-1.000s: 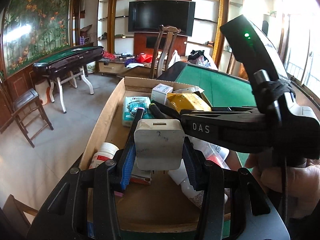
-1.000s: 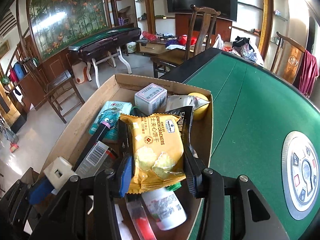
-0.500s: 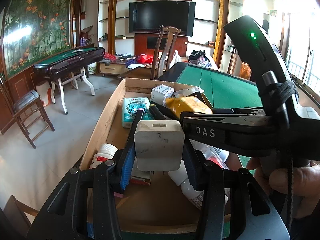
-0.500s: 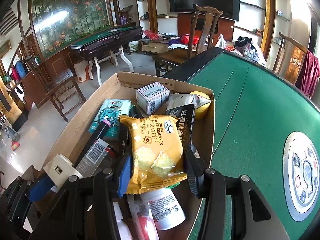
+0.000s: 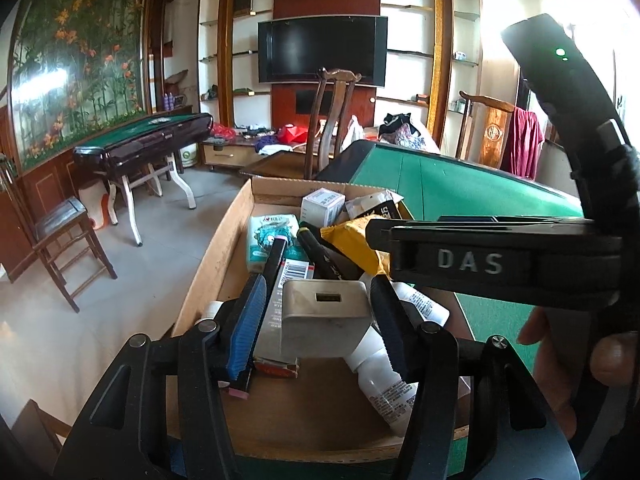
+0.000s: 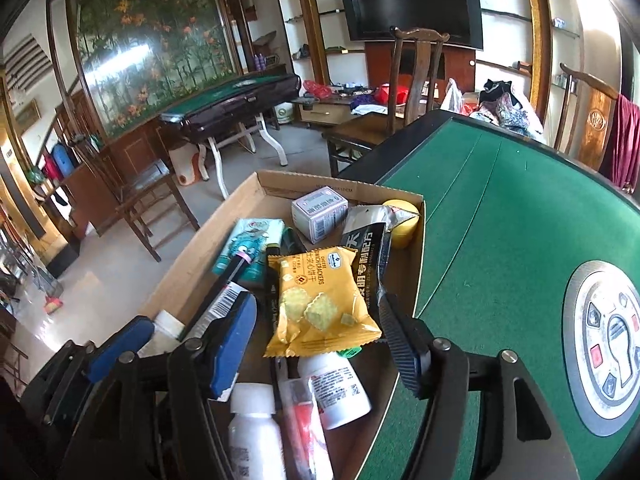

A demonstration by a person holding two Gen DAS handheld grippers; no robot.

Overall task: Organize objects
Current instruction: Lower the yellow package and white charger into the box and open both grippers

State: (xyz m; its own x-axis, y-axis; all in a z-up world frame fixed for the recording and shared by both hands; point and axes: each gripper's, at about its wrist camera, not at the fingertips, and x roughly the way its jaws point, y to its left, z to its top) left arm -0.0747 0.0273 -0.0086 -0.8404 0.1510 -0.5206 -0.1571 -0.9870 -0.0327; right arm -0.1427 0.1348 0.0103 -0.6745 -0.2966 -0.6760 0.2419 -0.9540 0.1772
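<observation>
A cardboard box (image 5: 208, 264) full of small items sits on the green table's left edge; it also shows in the right wrist view (image 6: 180, 280). My left gripper (image 5: 318, 320) is open over the box, with a white charger block (image 5: 324, 320) between its fingers and a gap on each side. My right gripper (image 6: 318, 340) is open above the box. The yellow cracker packet (image 6: 320, 300) lies loose between its fingers on other items. White bottles (image 6: 340, 388) lie below. The right gripper's body (image 5: 500, 260) crosses the left wrist view.
The box also holds a small white carton (image 6: 320, 210), a teal tissue pack (image 6: 244, 248), a black pouch (image 6: 366, 256), a yellow tub (image 6: 402, 220) and a black marker (image 5: 276, 256). Green felt table (image 6: 500, 220) spreads right, with a round control panel (image 6: 604, 348). Chairs stand beyond.
Both grippers opened: the right let go of the cracker packet, the left loosened around the white charger block. The packet now rests on the box's contents.
</observation>
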